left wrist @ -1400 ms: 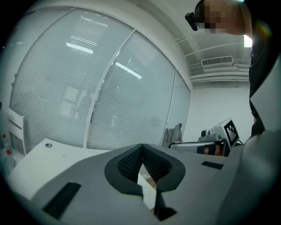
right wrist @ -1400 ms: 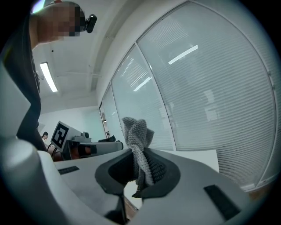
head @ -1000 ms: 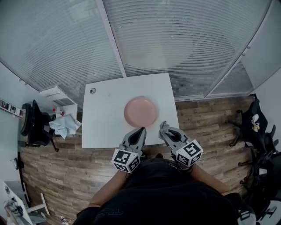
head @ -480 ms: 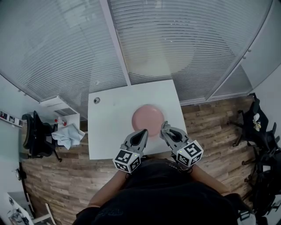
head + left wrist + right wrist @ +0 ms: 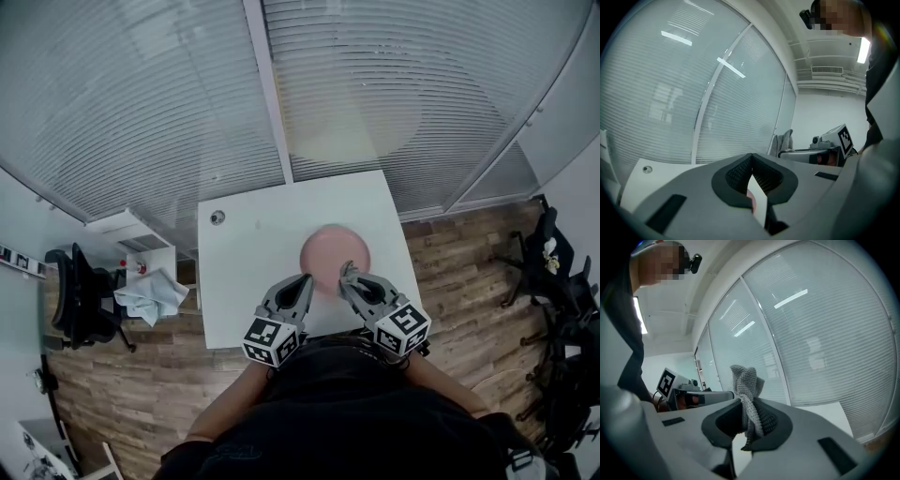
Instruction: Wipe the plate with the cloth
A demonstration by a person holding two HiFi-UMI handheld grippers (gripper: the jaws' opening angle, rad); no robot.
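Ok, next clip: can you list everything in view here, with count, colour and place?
table: one, white, centre, by the blinds
plate: one, pink, on the table's near right part
round fitting: one, grey, table's far left corner
cloth: one, grey knit, clamped in the right gripper
crumpled cloth: one, pale blue, left of the table
side unit: one, white, left of the table
chairs: two, black, far left and far right
floor: brown wood
left gripper: grey, shut, empty, at the plate's near edge
right gripper: grey, shut on the cloth, at the plate's near edge
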